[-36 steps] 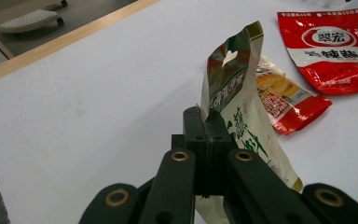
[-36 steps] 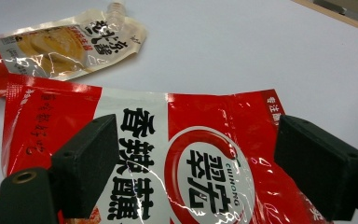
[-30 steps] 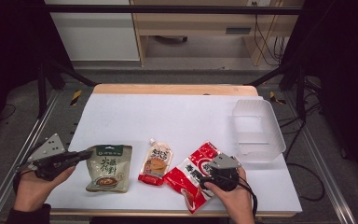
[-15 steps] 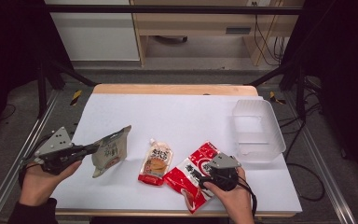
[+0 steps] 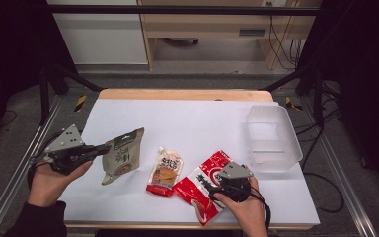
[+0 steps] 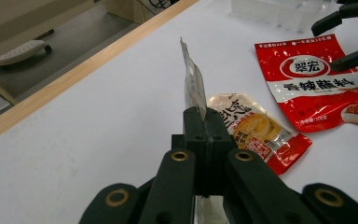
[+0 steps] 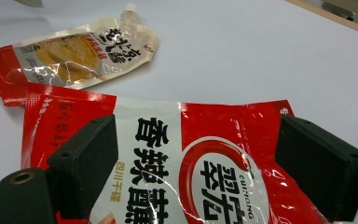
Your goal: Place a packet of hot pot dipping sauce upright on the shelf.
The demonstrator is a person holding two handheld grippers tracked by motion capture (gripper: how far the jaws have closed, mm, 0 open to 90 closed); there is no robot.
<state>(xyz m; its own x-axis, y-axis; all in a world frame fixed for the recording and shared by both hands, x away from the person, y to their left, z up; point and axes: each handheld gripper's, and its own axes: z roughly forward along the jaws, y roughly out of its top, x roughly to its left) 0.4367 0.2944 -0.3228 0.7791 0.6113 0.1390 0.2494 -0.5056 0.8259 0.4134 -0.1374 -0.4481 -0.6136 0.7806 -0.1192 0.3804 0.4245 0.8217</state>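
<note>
Left gripper [image 5: 100,147]: clamped on green pouch [image 5: 121,155], lifted, near left. Right gripper [image 7: 205,172]: jaws wide, straddling red pouch [image 7: 182,163], near right.

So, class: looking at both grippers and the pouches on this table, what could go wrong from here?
The left gripper pinches only an edge of the green pouch, so it may slip or swing. The right gripper stands open over the red pouch, which lies flat and may be pushed along rather than grasped, nudging the spouted pouch beside it.

Olive-green pouch [image 5: 122,156], red-and-white pouch [image 5: 201,185], clear frosted tray [image 5: 274,155], white table [image 5: 197,123].
</note>
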